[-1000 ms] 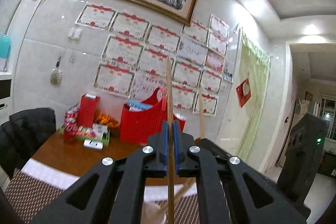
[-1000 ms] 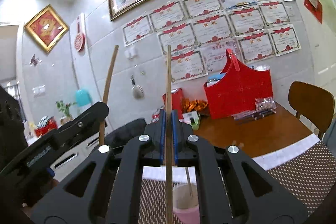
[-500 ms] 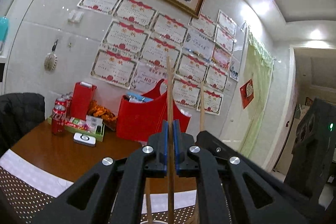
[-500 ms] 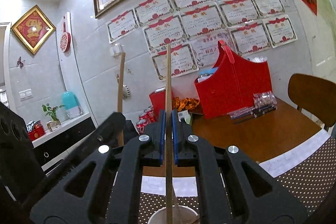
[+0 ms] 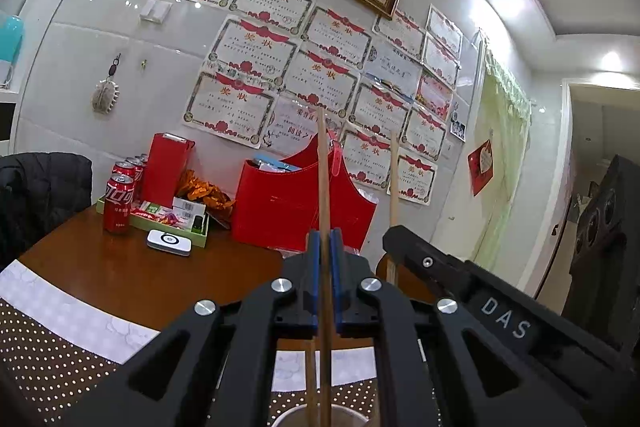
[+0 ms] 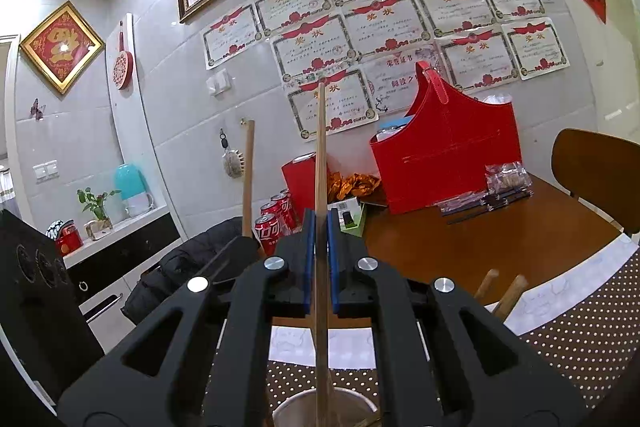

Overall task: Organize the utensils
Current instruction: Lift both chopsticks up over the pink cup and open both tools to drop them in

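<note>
Left jaws clamped on upright chopstick (image 5: 322, 163), right jaws clamped on another chopstick (image 6: 320, 147), both over cup rim (image 6: 288, 405)

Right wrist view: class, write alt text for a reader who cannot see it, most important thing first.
The right tongs are shut on an upright wooden chopstick whose lower end dips into a metal cup at the bottom edge. Behind is a brown table with a red basket and cola cans, below a wall of certificates.
</note>
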Available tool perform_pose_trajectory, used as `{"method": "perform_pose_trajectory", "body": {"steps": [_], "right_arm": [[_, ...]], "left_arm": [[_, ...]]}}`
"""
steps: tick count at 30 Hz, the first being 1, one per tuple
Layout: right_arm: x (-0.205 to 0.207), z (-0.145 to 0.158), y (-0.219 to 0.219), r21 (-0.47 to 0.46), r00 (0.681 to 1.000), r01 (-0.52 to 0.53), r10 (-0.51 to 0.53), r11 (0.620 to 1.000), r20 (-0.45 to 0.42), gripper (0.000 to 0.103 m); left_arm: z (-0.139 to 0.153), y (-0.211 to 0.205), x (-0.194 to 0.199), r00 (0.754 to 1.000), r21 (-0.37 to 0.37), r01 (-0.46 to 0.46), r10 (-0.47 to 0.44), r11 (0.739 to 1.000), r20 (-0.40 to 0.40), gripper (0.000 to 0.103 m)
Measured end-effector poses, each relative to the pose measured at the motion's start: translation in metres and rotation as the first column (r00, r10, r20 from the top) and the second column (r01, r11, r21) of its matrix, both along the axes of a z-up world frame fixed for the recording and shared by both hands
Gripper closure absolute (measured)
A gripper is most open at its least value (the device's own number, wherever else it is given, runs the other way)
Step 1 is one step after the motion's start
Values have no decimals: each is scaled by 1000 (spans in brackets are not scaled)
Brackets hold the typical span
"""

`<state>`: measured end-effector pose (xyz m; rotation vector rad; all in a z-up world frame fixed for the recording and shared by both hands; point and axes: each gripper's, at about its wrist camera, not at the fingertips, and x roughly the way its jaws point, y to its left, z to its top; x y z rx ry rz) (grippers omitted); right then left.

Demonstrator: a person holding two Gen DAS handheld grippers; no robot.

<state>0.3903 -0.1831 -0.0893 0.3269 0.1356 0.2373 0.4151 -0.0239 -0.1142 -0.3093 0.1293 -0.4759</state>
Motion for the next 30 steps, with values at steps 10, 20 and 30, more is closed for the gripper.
{"method": "perform_pose_trajectory", "body": {"steps": [10,20,30], "right_arm": [[-23,15,-4,23,999,20,-20,1000,28,18],[-75,50,-19,10,997,28,-29,1000,78,6],[-130,64,-36,-45,998,57,-57,997,2,6]], "left_arm": [[6,13,-14,1000,24,-28,28,999,-2,47],[37,26,-57,997,51,-63,61,997,39,26],[66,16,-127,989,177,-147,144,973,33,12]]}}
